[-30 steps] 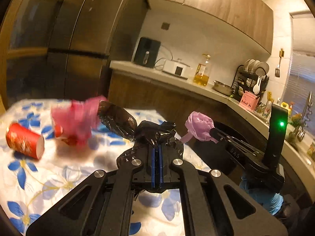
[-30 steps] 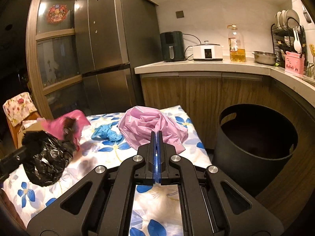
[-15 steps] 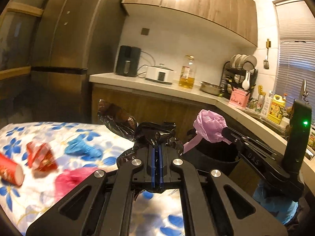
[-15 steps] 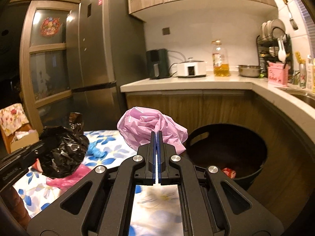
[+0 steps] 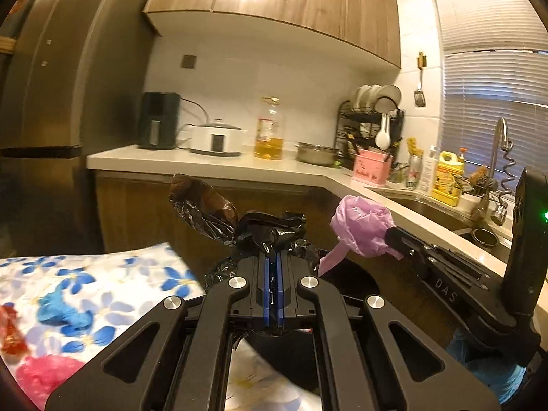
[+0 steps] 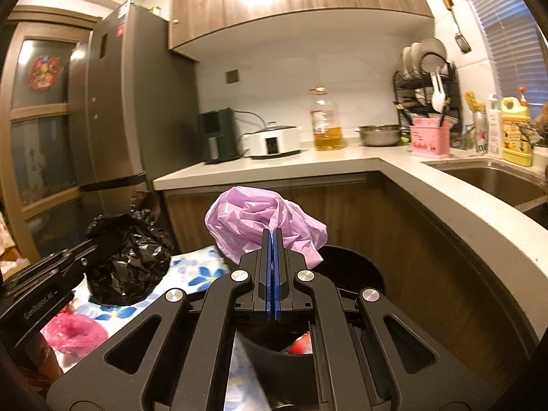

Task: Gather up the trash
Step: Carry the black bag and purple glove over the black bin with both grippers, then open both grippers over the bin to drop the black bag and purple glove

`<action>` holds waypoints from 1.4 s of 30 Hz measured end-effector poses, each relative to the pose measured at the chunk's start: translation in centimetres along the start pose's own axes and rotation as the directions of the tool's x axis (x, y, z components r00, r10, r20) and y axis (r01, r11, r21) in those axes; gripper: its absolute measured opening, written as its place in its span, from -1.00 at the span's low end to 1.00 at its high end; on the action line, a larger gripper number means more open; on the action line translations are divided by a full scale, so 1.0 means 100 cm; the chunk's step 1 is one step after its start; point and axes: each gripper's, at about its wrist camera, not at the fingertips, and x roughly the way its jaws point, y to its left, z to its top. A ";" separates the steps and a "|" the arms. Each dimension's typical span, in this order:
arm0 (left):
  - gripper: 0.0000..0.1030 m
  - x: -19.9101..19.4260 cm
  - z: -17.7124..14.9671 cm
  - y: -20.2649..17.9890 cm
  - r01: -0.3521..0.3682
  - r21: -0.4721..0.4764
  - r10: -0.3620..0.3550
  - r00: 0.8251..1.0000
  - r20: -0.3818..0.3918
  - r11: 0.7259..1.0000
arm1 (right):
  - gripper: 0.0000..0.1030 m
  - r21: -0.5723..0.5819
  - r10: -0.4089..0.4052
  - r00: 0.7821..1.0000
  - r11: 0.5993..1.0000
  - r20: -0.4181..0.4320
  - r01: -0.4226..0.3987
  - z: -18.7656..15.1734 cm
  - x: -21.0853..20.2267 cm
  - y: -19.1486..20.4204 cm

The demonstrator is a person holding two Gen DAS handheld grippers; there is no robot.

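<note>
- Left gripper (image 5: pixel 273 257): jaws pinch a crumpled black plastic bag (image 5: pixel 267 233), held above the near rim of the round black trash bin (image 6: pixel 356 267).
- Right gripper (image 6: pixel 273 239): jaws clamp a crumpled pink plastic bag (image 6: pixel 253 219) over that bin, right of the floral-clothed table (image 5: pixel 102 287).

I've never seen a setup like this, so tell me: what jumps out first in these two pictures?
Two black hand-held grippers each pinch a crumpled plastic bag: the left gripper is shut on a black bag, the right gripper on a pink bag. Just beyond and below them stands a dark round bin against the wooden cabinets, with something red inside. More litter lies on the flowered tablecloth to the left.
</note>
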 end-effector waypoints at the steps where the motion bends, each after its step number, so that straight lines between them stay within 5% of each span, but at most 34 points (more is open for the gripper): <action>1: -0.94 0.005 -0.001 -0.003 0.005 0.004 -0.005 1.000 -0.004 1.000 | -0.98 0.001 -0.005 1.000 1.000 -0.002 0.005 -0.001 0.001 -0.003; 24: -0.91 0.076 -0.022 -0.034 0.089 0.025 -0.087 0.992 -0.090 0.996 | -0.96 0.042 -0.047 0.996 0.998 -0.082 0.050 -0.017 0.038 -0.049; 33: -0.27 0.083 -0.028 -0.028 0.071 0.013 -0.069 0.991 -0.111 0.997 | -0.95 0.054 -0.053 0.991 0.997 -0.124 0.060 -0.024 0.048 -0.056; 35: 0.05 0.082 -0.028 -0.026 0.067 0.007 -0.066 0.992 -0.106 0.998 | -0.90 0.060 -0.055 0.991 0.996 -0.125 0.063 -0.025 0.048 -0.058; 42: 0.37 0.077 -0.034 -0.013 0.020 -0.021 -0.022 0.993 -0.114 1.000 | -0.31 0.071 -0.065 0.990 0.995 -0.122 0.074 -0.028 0.040 -0.060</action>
